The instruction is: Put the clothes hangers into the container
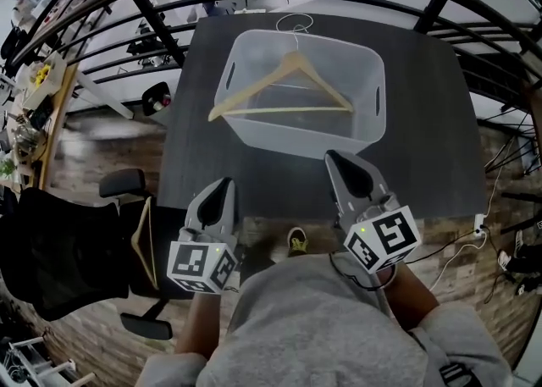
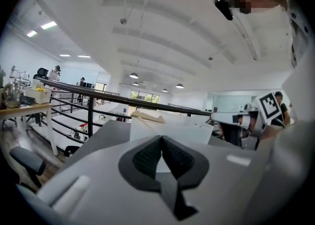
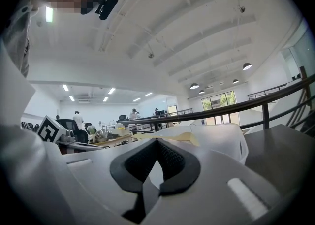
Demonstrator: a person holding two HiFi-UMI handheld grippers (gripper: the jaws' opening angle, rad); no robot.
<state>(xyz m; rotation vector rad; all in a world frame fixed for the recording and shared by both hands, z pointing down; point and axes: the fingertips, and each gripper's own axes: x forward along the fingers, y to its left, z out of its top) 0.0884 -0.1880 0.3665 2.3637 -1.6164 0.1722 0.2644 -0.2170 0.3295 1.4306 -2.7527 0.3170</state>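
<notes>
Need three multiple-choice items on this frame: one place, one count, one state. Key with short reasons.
1. Where does the container stand?
A) on the floor
B) on the table
C) on a chair

2. How many hangers lie at the container?
A) none
B) three
C) one

3. The left gripper and right gripper are:
A) shut, empty
B) wide open
C) each gripping a hanger

Key: B, the head view shows it on the dark tabletop. C, a single wooden hanger lies across it. A, each gripper view shows the jaws together with nothing between them.

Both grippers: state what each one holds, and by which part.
Nothing is held. The left gripper and right gripper both have jaws shut and empty; the wooden hanger lies loose in the container.
</notes>
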